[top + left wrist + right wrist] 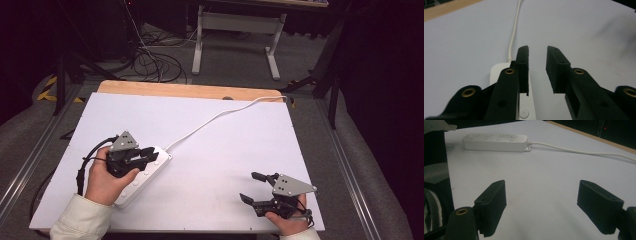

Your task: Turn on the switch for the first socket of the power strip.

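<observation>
Left claw [148, 154] hangs over the cord end of the power strip [150, 172], jaws a little apart with nothing between them. Right claw [256, 186] sits wide open and empty near the front right of the worktop [210, 130]. I'd come straight down on the strip's end and keep clear of the cord [220, 116]. The strip is white and long, with a row of round buttons, lying diagonally front-left, its cord running to the far edge.
</observation>
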Motion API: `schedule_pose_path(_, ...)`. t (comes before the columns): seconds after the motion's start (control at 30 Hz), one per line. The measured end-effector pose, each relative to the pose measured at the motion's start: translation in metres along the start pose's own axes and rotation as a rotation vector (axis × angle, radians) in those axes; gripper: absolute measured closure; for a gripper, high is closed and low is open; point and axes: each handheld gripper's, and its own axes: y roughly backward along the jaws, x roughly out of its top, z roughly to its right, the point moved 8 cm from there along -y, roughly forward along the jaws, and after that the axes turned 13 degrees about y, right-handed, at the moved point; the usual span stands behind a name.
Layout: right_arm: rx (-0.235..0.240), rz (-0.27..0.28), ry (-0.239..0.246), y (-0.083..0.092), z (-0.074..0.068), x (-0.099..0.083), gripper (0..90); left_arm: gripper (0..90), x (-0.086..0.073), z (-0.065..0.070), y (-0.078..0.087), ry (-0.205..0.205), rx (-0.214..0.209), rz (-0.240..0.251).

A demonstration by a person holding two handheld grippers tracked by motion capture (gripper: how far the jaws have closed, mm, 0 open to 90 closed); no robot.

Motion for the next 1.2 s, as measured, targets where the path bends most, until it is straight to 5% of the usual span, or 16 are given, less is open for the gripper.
schedule_pose_path(0.17,0.001,0.002,0.001,0.000,0.000,0.001,23.8,48.6,0.004,0.005,0.014,-0.011,-0.005,0.030)
schedule_pose_path(0.4,0.002,0.005,0.001,0.000,0.000,0.001,23.8,32.2,0.002,0.005,0.025,-0.042,0.006,0.039)
schedule_pose_path(0.93,0.000,0.006,0.007,0.001,0.000,0.001,23.8,21.7,-0.013,0.012,0.064,-0.075,-0.058,0.145)
schedule_pose_path(1.2,-0.001,0.010,0.006,0.002,0.000,0.002,23.8,18.1,-0.040,-0.002,0.073,-0.084,-0.064,0.153)
